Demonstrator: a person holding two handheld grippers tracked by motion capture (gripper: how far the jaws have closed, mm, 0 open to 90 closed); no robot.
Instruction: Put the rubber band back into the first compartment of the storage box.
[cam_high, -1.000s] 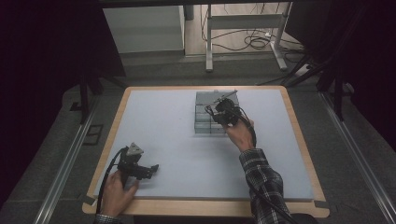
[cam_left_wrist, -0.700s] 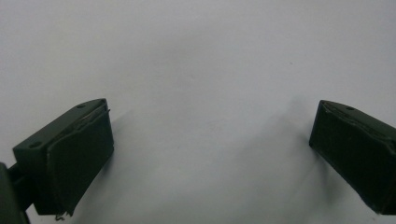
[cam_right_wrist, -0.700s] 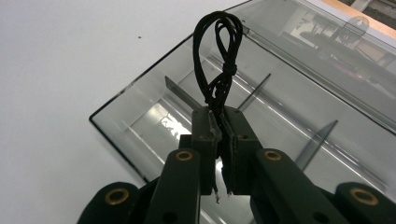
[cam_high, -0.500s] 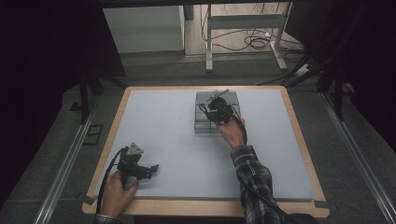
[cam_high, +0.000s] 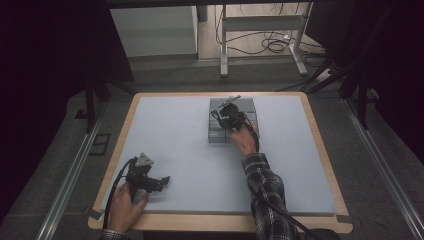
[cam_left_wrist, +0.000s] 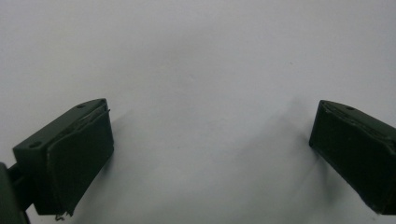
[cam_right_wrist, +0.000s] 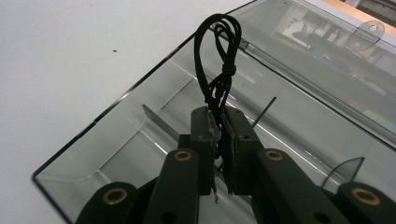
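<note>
Cord (cam_right_wrist: 218, 60), thin and black, is looped and knotted into a small bundle; my right gripper (cam_right_wrist: 218, 140) has it pinched between nearly closed jaws, the loops sticking up past the tips. I hold it over a clear box (cam_right_wrist: 299, 121) with shiny compartments, which sits on the far middle of the table (cam_high: 175, 135). My left gripper (cam_left_wrist: 210, 154), well apart from the box near the table's near edge, has its jaws spread wide, holding nothing.

Bright table (cam_high: 170, 145), dark all around.
Soft shadows under the left gripper (cam_left_wrist: 210, 158); shiny glare on the clear box (cam_right_wrist: 299, 98); near parts a bit blurry.
</note>
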